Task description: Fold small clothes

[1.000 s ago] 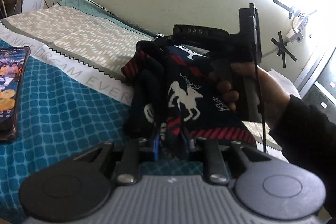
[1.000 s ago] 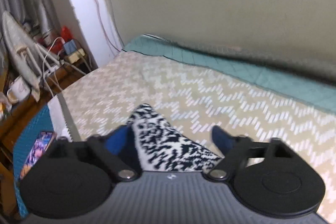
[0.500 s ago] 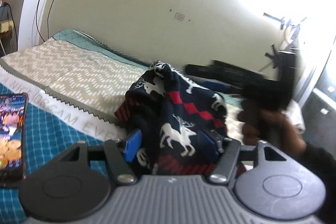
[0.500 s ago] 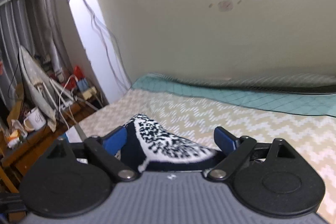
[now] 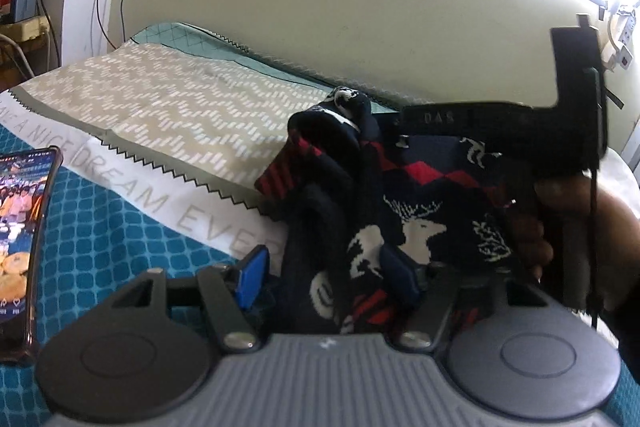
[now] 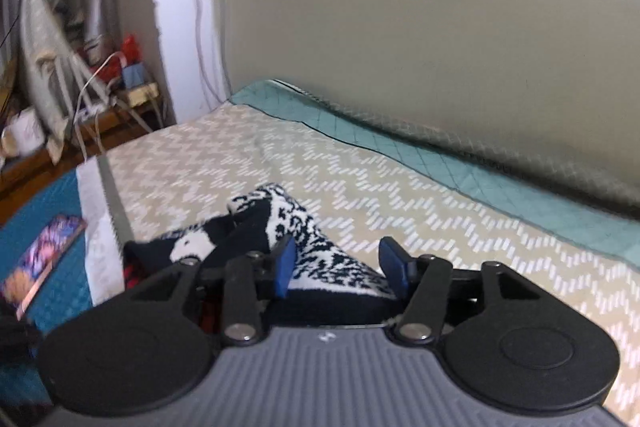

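A: Left wrist view: my left tool [image 5: 328, 267] has its jaws opening, and the navy reindeer garment [image 5: 400, 223] bunches up between them. The blue pad at nine o'clock stands clear of the knit; the other pad is buried in the folds, so I can't tell whether it touches. The garment sits heaped on the bed [image 5: 160, 115], near the grey zigzag border, with the phone [image 5: 24, 239] well off at nine o'clock.

B: And your right side?

A: My right tool [image 6: 338, 267] has its jaws closing, with the garment's black-and-white patterned end [image 6: 288, 223] between the pads; they don't look pressed on it yet. In the left wrist view, the right hand [image 5: 568, 227] sits at three o'clock, just beside the heap.

B: How will it handle?

A: Soft, light and limp, I'd judge. It will sag and slump wherever it isn't supported, and a knit like this shouldn't slip much in the pads. I'd take hold at a hem or the red-striped cuff [image 5: 288, 171] at eleven o'clock, through one layer only, so the fold lies flat.
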Action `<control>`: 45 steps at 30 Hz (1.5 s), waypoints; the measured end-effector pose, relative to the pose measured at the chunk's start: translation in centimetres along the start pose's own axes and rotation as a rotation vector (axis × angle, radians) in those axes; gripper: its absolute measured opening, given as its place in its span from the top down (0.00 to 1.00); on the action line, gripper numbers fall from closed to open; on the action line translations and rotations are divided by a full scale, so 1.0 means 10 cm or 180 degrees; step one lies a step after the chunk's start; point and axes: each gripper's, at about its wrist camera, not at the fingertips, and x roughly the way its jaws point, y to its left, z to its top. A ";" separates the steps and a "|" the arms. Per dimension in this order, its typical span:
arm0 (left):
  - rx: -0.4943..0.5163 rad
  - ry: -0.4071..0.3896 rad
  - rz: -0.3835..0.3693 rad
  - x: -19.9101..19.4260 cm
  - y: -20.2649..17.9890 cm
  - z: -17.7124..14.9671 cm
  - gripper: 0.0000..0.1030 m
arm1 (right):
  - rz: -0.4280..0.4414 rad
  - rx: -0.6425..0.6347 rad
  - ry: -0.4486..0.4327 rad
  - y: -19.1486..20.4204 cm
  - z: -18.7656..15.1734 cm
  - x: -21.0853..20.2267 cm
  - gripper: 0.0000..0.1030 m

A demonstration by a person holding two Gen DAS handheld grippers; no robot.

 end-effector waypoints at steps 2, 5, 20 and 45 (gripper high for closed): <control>0.0012 -0.0033 -0.0016 -0.01 0.01 -0.03 0.35 | -0.0081 0.0056 0.0014 -0.09 0.00 0.03 0.62; 0.0077 -0.0055 0.0013 0.00 -0.03 -0.06 0.34 | -0.0018 0.0128 -0.0054 -0.17 -0.06 -0.03 0.62; 0.0080 -0.0062 -0.0094 0.02 0.01 -0.05 0.12 | 0.0172 0.0623 -0.0789 -0.34 -0.44 -0.99 0.20; 0.0015 0.0161 -0.0296 0.36 -0.03 0.24 0.00 | 0.0832 0.1476 -0.0104 -0.59 -0.92 -0.86 0.06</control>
